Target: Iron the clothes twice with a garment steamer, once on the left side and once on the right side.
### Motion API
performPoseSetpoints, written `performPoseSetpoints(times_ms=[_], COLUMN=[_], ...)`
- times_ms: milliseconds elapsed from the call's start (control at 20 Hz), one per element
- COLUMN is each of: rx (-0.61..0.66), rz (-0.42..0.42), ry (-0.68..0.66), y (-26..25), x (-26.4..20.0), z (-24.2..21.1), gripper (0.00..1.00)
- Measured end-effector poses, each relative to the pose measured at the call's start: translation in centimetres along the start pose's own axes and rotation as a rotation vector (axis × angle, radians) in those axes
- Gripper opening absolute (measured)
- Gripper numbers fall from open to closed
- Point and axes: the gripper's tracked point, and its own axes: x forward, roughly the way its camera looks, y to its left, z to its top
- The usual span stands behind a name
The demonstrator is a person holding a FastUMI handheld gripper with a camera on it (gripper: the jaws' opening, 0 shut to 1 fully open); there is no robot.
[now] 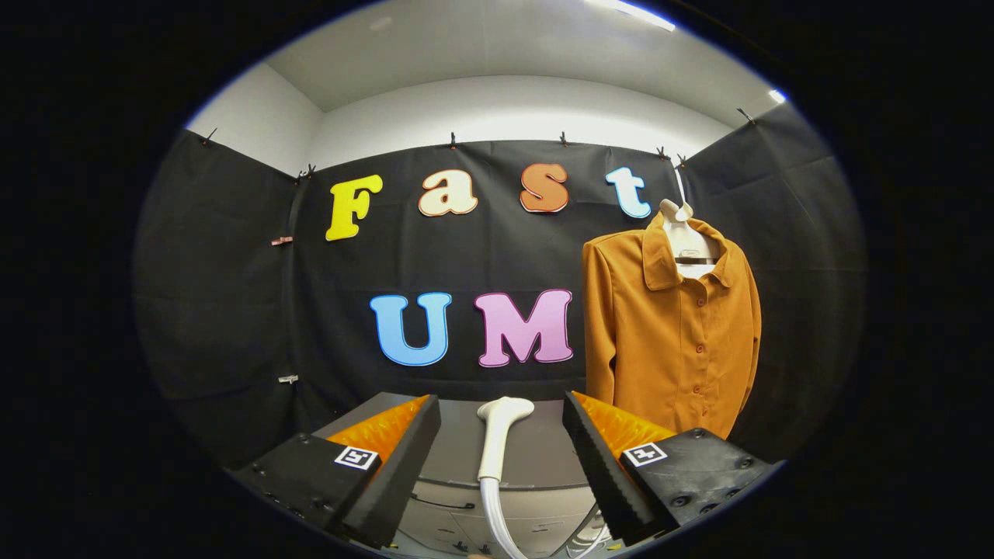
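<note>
Two fingers of the gripper (501,435) stand apart at lower centre, the steamer head (501,435) between them untouched, its hose cut off below, the orange shirt (668,341) hanging right.

Gripper (502,423): wedge fingers, square tags on screwed (blocky) mounts.

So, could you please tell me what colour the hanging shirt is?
Plain orange-brown shirt, clearest in the gripper view, hanging beyond the open tongs.

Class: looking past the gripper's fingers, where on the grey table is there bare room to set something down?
The open gripper straddles the steamer head. Bare table lies on both sides of the steamer, between it and each finger. It is crowded by the shirt hanging beyond the right finger.
</note>
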Motion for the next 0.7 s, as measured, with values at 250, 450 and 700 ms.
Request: performPoseSetpoints(times_ms=[250,450,700], rx=[0.007,-0.001,-0.001], rz=[-0.007,-0.016,-0.045], ry=[0.007,0.019,0.039], y=[0.9,2.2,3.1], x=[0.4,0.9,1.8], z=[-0.5,-1.0,-1.9], gripper=[0.99,0.99,0.99])
